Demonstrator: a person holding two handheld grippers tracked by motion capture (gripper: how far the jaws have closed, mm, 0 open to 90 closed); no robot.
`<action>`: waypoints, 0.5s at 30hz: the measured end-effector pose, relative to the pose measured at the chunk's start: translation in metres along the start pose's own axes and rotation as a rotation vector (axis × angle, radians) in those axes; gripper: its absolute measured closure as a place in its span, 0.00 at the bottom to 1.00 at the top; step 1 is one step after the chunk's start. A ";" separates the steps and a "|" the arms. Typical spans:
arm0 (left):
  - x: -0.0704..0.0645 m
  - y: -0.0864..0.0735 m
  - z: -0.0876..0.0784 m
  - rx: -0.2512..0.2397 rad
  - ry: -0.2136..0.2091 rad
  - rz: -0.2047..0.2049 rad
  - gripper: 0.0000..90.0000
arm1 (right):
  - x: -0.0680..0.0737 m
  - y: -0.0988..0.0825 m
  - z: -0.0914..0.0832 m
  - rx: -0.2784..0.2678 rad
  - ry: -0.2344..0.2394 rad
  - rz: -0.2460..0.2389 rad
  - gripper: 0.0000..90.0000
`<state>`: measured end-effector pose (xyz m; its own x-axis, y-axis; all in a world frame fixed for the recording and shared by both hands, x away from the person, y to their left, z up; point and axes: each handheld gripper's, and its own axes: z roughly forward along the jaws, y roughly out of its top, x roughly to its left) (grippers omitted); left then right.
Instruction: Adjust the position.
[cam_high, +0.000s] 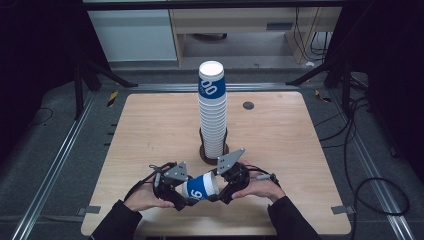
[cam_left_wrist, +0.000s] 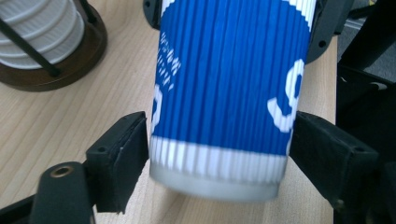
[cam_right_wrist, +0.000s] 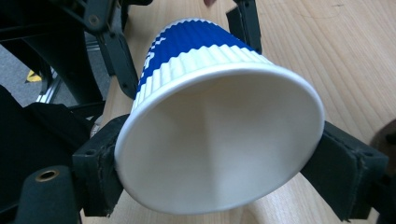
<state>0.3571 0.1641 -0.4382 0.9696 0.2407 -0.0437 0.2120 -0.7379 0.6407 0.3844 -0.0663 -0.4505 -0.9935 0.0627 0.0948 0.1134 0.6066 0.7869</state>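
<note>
Holding both hands low at the table's (cam_high: 150, 120) near edge, I'm pinching the blue cup (cam_high: 201, 187) sideways: left gripper (cam_high: 184, 197) at its base, right gripper (cam_high: 218, 192) at its rim. Its print is partly blocked from view.

Dark sleeves (cam_high: 295, 220), black hand-held grippers with grey triangular plates (cam_high: 229, 161), seemingly padded jaws.
</note>
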 end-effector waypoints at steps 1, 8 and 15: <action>-0.001 0.000 0.001 0.002 -0.002 0.002 0.24 | 0.000 0.001 0.001 -0.001 0.004 -0.004 0.18; -0.001 -0.001 0.004 -0.004 -0.006 0.007 0.28 | 0.001 0.001 0.003 -0.003 0.008 -0.013 0.16; 0.006 -0.004 -0.004 -0.041 0.010 -0.031 0.29 | -0.002 0.003 -0.009 -0.090 -0.023 0.012 0.10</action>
<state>0.3614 0.1708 -0.4381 0.9615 0.2688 -0.0565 0.2361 -0.7035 0.6703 0.3869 -0.0716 -0.4429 -0.9919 0.0880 0.0915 0.1245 0.5320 0.8375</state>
